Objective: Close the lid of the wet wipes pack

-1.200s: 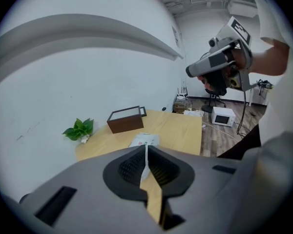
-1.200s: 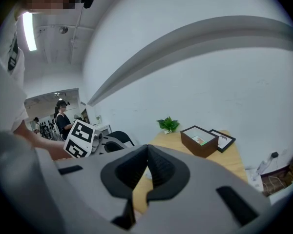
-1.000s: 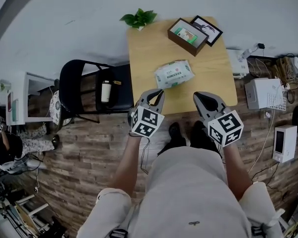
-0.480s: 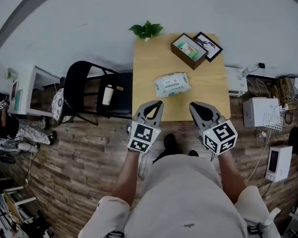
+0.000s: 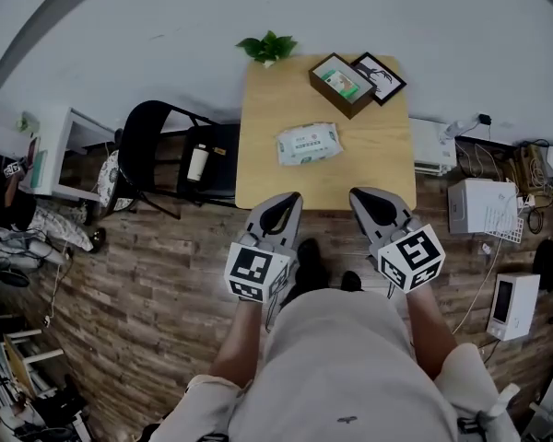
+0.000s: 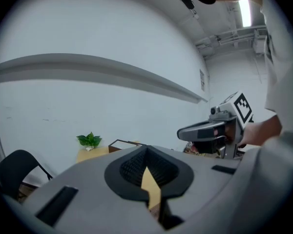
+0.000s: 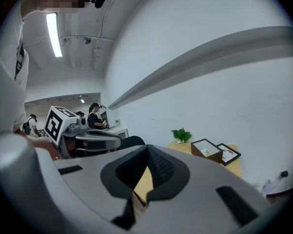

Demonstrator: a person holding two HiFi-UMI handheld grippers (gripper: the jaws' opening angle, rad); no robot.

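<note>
The wet wipes pack, white with green print, lies flat in the middle of the small wooden table; its lid looks flat, though it is too small to be sure. Both grippers hang over the floor on the near side of the table, well apart from the pack. My left gripper is shut with nothing in it, and in its own view the pads meet over a sliver of table. My right gripper is likewise shut and empty, with its pads together.
A potted plant, an open box and a picture frame stand at the table's far end. A black chair with a bottle on it is left of the table. White appliances and cables lie on the floor at the right.
Both grippers have drawn back from the table's near edge toward the person and risen. The left one has also rolled. The pack has stayed in place.
</note>
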